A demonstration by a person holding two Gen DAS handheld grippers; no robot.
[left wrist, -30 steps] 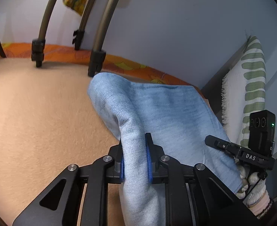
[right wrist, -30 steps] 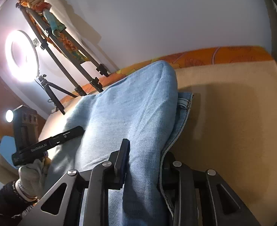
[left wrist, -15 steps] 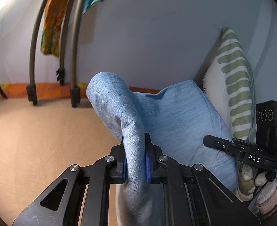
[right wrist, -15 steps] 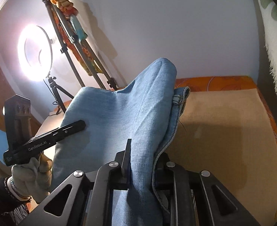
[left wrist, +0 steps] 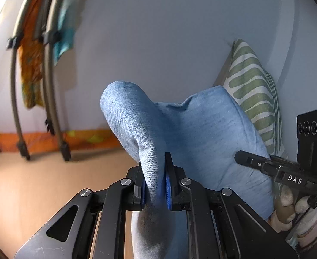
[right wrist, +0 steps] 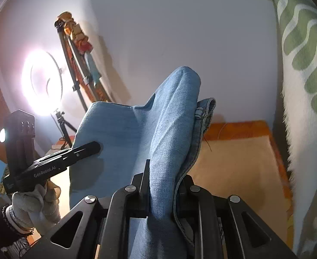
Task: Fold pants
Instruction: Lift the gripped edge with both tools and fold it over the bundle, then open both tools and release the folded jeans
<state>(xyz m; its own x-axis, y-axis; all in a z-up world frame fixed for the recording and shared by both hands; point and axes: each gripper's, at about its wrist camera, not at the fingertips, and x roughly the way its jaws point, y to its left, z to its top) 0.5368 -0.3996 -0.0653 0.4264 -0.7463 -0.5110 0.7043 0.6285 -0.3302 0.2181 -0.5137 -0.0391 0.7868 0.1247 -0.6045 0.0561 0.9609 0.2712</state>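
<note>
Light blue denim pants [left wrist: 203, 133] hang in the air, stretched between both grippers above a tan bed surface [left wrist: 39, 185]. My left gripper [left wrist: 155, 183] is shut on one folded edge of the pants. My right gripper [right wrist: 162, 185] is shut on the other edge, where a hem with stitching [right wrist: 203, 112] shows. The pants also fill the middle of the right wrist view [right wrist: 128, 133]. The right gripper appears in the left wrist view [left wrist: 287, 174], the left gripper in the right wrist view [right wrist: 50, 164]. The pants' lower part is hidden below the frames.
A green-striped white pillow [left wrist: 253, 90] stands against the wall at the right, also in the right wrist view [right wrist: 305, 75]. A stand with hanging colourful cloth [left wrist: 31, 64] is at the left. A bright ring light on a tripod [right wrist: 41, 82] stands behind. An orange patterned sheet [left wrist: 82, 140] edges the bed.
Both grippers have lifted the pants off the bed and tilted upward. More wall shows and less bed. The grip on the fabric is unchanged.
</note>
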